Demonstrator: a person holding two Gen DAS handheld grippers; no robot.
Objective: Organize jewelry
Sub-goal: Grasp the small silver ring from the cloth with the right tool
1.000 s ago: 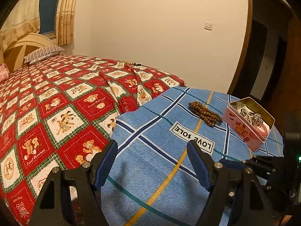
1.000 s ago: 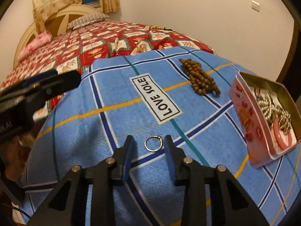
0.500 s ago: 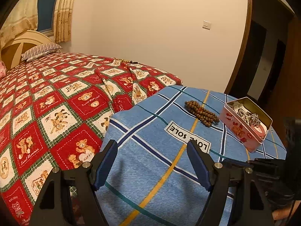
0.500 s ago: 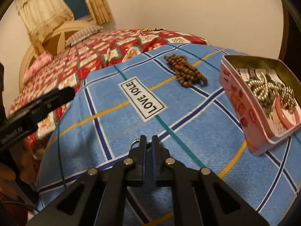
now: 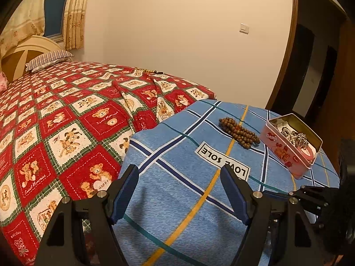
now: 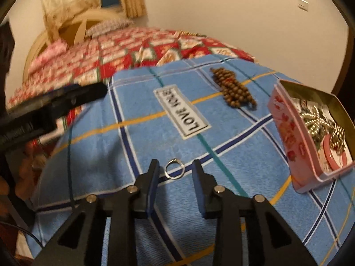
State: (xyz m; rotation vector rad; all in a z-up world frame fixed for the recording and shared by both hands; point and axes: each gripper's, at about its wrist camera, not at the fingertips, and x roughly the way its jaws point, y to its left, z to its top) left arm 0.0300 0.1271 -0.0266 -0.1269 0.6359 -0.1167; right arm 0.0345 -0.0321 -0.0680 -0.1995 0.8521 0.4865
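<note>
The right gripper is sitting part-open around the ring without holding it, likely needing to pinch and carry it to the tin, while the left gripper is hovering wide open, holding nothing.

Your right gripper is low over the surface, pointing forward, jaws parted to a moderate gap, nothing clamped between them. Blue pads face each other, both fingers level. Your left gripper sits off to the left, held higher, jaws spread wide, nothing between them. From the right wrist view its finger shows side-on at the left edge, slightly motion-blurred.
</note>
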